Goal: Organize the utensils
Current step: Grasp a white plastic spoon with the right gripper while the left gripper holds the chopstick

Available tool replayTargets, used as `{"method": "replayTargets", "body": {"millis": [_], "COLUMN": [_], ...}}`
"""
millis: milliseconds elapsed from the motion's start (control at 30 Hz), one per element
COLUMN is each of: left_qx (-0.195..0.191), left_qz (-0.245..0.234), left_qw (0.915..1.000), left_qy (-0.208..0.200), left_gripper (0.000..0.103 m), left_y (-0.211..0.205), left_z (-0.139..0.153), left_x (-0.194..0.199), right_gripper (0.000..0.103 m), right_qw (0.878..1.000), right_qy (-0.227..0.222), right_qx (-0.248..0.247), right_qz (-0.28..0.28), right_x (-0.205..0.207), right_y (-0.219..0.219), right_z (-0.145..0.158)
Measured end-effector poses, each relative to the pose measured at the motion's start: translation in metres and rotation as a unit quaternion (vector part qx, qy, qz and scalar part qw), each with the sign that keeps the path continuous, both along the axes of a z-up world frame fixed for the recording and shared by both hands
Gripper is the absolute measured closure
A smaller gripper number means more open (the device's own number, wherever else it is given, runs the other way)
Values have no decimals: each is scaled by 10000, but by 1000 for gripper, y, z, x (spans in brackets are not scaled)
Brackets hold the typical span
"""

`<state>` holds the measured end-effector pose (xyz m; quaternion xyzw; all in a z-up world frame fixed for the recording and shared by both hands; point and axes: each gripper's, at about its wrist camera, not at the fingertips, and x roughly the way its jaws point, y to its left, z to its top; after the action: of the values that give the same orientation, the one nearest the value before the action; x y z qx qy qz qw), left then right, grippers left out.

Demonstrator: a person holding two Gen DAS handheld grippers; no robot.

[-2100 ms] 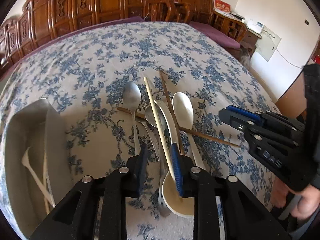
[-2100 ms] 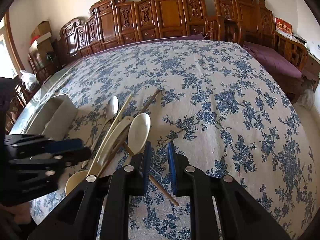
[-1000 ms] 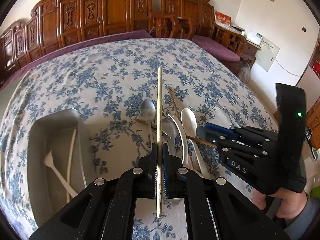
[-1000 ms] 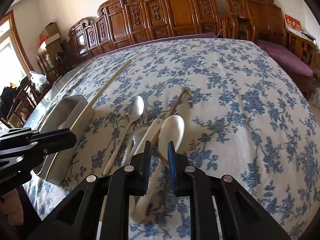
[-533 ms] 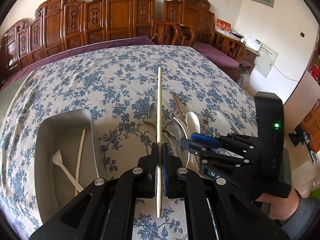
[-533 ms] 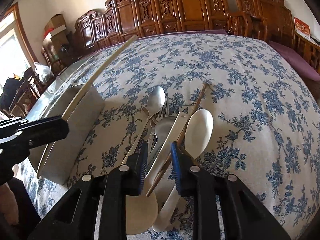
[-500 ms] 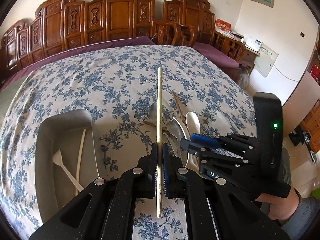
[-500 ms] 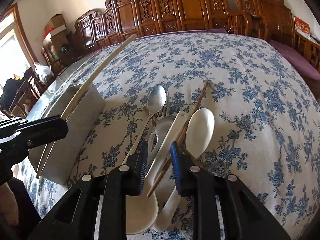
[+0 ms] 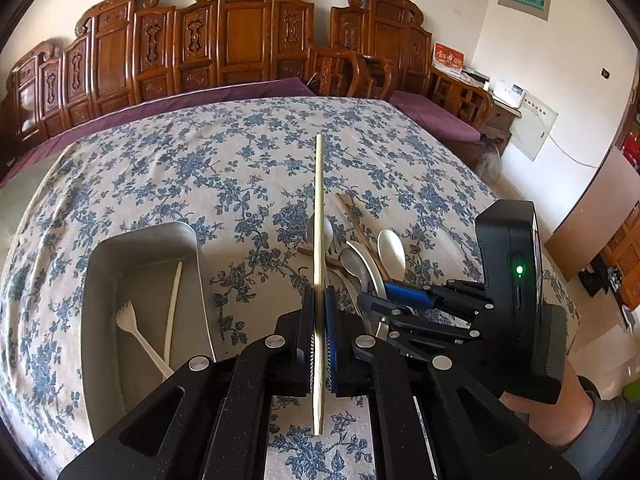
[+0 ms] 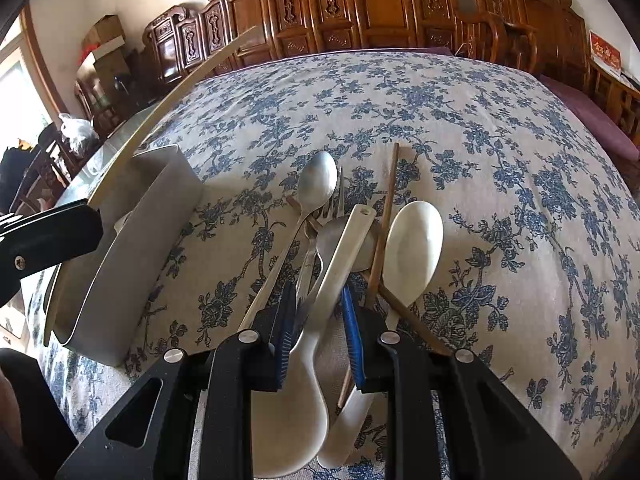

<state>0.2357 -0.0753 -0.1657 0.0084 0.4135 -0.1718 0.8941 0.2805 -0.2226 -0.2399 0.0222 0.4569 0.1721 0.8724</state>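
My left gripper (image 9: pixel 319 300) is shut on a pale chopstick (image 9: pixel 319 208), held above the tablecloth and pointing away from me. To its left lies the grey tray (image 9: pixel 188 236) with a white plastic fork (image 9: pixel 136 332) and another pale chopstick (image 9: pixel 173 304) inside. My right gripper (image 10: pixel 318 304) is low over the utensil pile. Its jaws are closing, with the long handle of a white spoon (image 10: pixel 348 248) and a metal handle between them; a small gap still shows. In the pile lie a metal spoon (image 10: pixel 318 180), a fork (image 10: pixel 332 208), brown chopsticks (image 10: pixel 388 208) and a second white spoon (image 10: pixel 414 240).
A blue-flowered tablecloth (image 10: pixel 480 140) covers the whole table. Carved wooden chairs (image 9: pixel 240 40) line its far side. In the right wrist view the tray (image 10: pixel 140 232) stands left of the pile, with the left gripper (image 10: pixel 80 220) and its chopstick (image 10: pixel 180 88) over it.
The right gripper has come down and forward onto the pile, so the white spoon's handle now lies between its jaws. The left gripper and its chopstick have hardly moved.
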Motion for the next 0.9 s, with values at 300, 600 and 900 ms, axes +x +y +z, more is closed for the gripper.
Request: {"method": "replayTargets", "body": {"millis": [300, 600, 900], "left_qx": [0, 11, 84], "left_qz": [84, 308, 571], "left_qw": [9999, 9994, 9983], "left_qy": [-98, -128, -85], "left_gripper": [99, 99, 99], "left_y": [11, 37, 69], "left_z": [9, 16, 15], "left_x": [-6, -14, -20], "right_gripper": [96, 98, 98], "right_qw": [9991, 9964, 9931], "right_qy": [-114, -509, -798], "right_qx": [405, 678, 858], "right_qz": [-93, 55, 66], "right_x": [-10, -27, -35], "right_y": [-14, -13, -17], "right_z": [17, 39, 54]}}
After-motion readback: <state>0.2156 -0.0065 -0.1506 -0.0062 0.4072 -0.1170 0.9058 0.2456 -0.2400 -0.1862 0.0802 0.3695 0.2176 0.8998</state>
